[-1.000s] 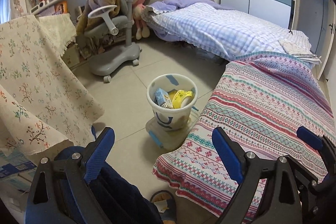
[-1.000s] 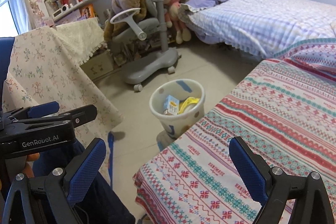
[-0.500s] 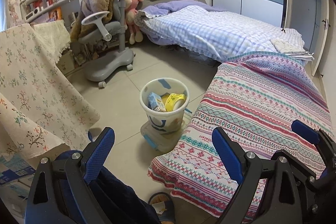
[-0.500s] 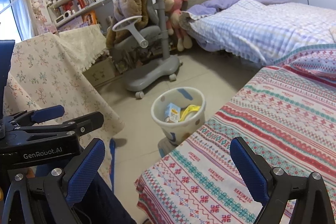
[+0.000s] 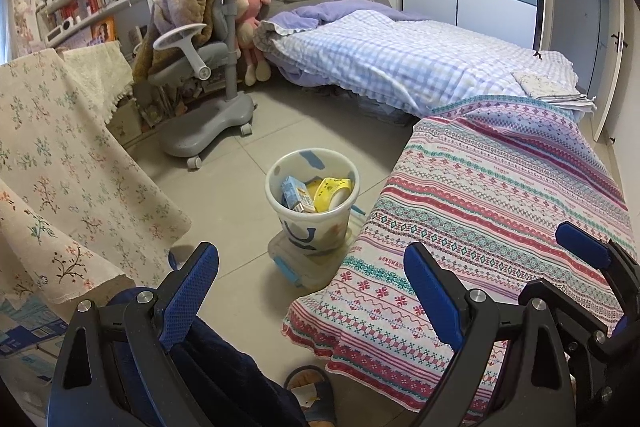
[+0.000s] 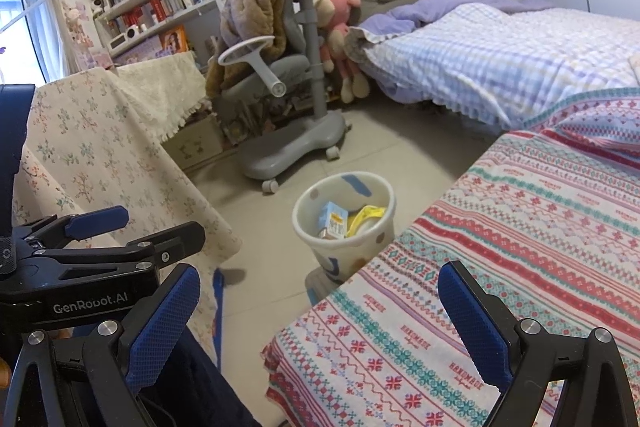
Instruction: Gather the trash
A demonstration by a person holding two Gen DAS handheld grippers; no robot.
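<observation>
The grey tiled floor (image 5: 256, 147) carries a white bin (image 5: 312, 223), which stands on a flat clear plastic lid (image 5: 298, 263) just beside the near bed. A grey wheeled chair (image 5: 208, 123) stands farther back on the tiles. The near bed (image 5: 500, 211) is covered by a striped patterned spread with nothing lying on it in view. The far bed (image 5: 400, 59) has a checked blue quilt, with folded cloth (image 5: 548, 87) at its foot. A table (image 5: 60, 147) at the left is draped in flowered cloth.
</observation>
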